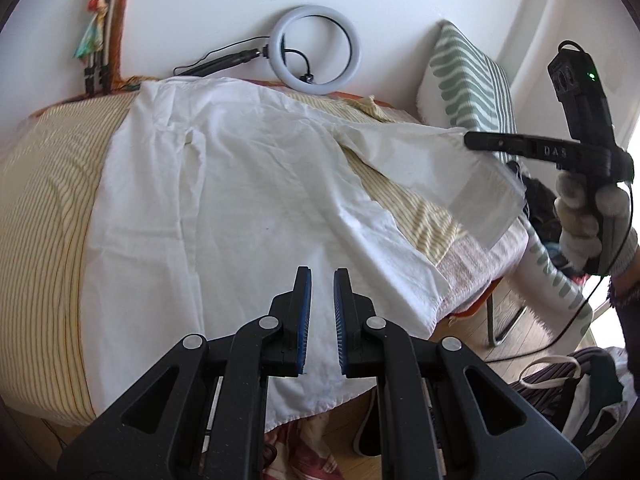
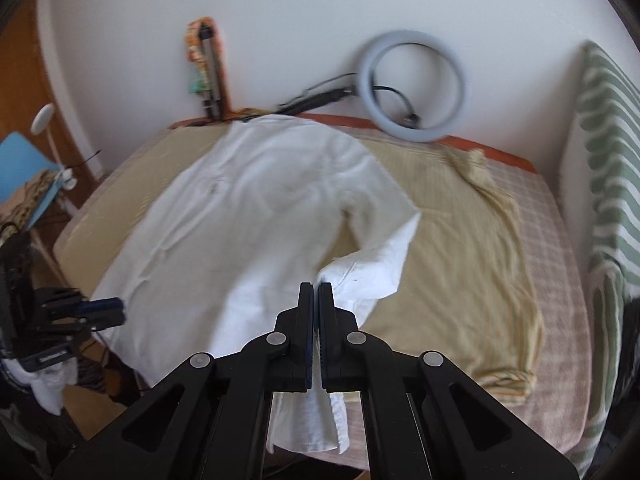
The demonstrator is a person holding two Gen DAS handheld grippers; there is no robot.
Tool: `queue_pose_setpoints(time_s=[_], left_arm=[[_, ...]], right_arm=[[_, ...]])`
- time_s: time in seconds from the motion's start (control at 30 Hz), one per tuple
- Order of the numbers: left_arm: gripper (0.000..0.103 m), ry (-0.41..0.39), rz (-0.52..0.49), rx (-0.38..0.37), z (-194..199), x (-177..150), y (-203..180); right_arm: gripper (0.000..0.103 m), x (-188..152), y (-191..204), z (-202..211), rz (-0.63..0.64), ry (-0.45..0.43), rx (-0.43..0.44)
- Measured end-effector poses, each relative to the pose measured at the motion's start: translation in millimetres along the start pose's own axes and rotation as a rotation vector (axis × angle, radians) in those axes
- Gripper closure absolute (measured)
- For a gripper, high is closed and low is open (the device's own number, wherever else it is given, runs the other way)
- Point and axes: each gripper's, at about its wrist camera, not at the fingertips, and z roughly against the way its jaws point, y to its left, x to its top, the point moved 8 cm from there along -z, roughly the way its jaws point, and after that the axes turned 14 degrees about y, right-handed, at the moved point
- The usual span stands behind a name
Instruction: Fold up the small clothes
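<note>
Step in hand: sleeve fold. My right gripper (image 2: 316, 292) is pinching the sleeve end (image 2: 372, 268) of the white shirt (image 1: 240, 184), jaws closed on cloth, lifting it. Left gripper (image 1: 322, 280) jaws narrow, nothing betw. them, hovering over hem. Next: carry sleeve across body, lay flat. Shirt is lying spread on the bed (image 1: 44, 184), wrinkled, thin.

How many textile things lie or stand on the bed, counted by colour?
White: 1, the white cotton shirt
Yellow: 1, the yellow striped cloth under the shirt
Green and white: 1, the green-and-white patterned pillow standing at the bed's end
Total: 3
</note>
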Motion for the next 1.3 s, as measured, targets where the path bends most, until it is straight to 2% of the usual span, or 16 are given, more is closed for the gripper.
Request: queue_pose_setpoints(time_s=[0.13,0.27,0.33,0.43,0.47,0.5,0.53,0.6,0.67,0.73,0.8,0.9,0.97,1.03,1.13,1.3], left_arm=[[0.094,-0.004,0.043,-0.014,0,-2,13],[0.094,0.008,0.081,-0.036,-6,-5,23],[0.094,0.016,0.082,-0.042,-8,-6,24],[0.093,0.028,0.08,-0.063,-12,-7,21],[0.093,0.033,0.077,-0.074,-15,-7,19],[0.086,0.041,0.072,-0.083,-18,-5,16],[0.07,0.05,0.065,-0.095,-20,-5,12],[0.052,0.052,0.051,-0.113,-21,-4,3],[0.051,0.051,0.007,-0.073,-24,-3,-5],[0.051,0.053,-0.03,0.004,-31,-2,-8],[0.051,0.066,-0.052,0.041,-39,-3,-8],[0.051,0.103,-0.093,0.092,-53,-8,-8],[0.057,0.127,-0.095,0.088,-60,-11,-5],[0.094,0.14,-0.084,0.073,-64,-13,-1],[0.1,0.148,-0.05,0.037,-67,-12,5],[0.101,0.143,0.017,-0.067,-59,-11,4]], right_arm=[[0.102,2,50,-24,0.109,0.046,0.068],[0.101,-16,99,-57,0.255,0.139,0.13],[0.1,-26,111,-68,0.297,0.185,0.165],[0.098,-35,116,-68,0.338,0.206,0.219],[0.097,-35,112,-64,0.334,0.198,0.216],[0.091,-34,108,-62,0.322,0.196,0.218],[0.087,-32,100,-57,0.298,0.181,0.228],[0.08,-24,85,-48,0.24,0.151,0.254],[0.079,-13,64,-41,0.174,0.119,0.258],[0.072,6,42,-42,0.111,0.099,0.233],[0.063,28,17,-46,0.035,0.082,0.219],[0.063,67,-21,-62,-0.092,0.069,0.221],[0.063,92,-45,-80,-0.166,0.078,0.217],[0.063,112,-61,-93,-0.223,0.08,0.217],[0.063,140,-78,-119,-0.289,0.095,0.225],[0.063,160,-81,-157,-0.296,0.167,0.136]])
